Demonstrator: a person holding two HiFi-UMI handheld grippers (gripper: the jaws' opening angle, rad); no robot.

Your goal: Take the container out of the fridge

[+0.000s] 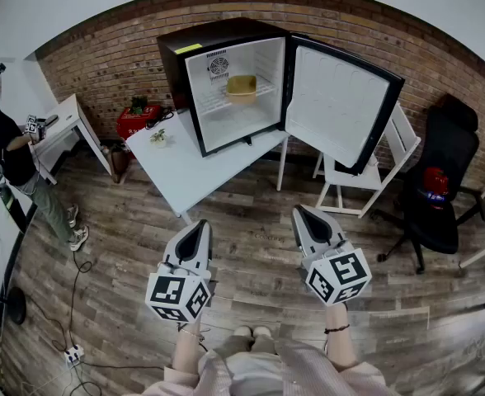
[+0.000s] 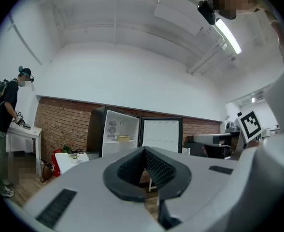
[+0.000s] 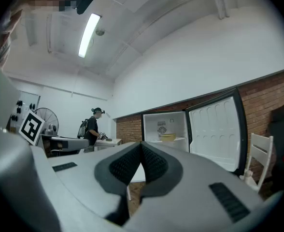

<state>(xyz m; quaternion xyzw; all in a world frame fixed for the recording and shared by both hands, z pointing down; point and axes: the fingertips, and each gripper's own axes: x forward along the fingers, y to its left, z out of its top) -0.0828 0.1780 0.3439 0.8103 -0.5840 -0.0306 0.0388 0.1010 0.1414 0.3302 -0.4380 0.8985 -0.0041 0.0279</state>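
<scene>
A small black fridge (image 1: pixel 226 77) stands on a white table (image 1: pixel 185 172) with its door (image 1: pixel 337 106) swung open to the right. A yellowish container (image 1: pixel 241 88) sits on the fridge's wire shelf; it also shows as a small container (image 2: pixel 123 138) in the left gripper view and a container (image 3: pixel 167 137) in the right gripper view. My left gripper (image 1: pixel 195 236) and right gripper (image 1: pixel 307 219) are held low over the wooden floor, well short of the table. Both are shut with nothing between the jaws.
A white folding chair (image 1: pixel 366 172) stands under the open door, with a black office chair (image 1: pixel 440 188) holding a red object to the right. A person (image 1: pixel 16 167) stands at a white desk (image 1: pixel 61 126) on the left. A red bag (image 1: pixel 137 120) sits behind the table.
</scene>
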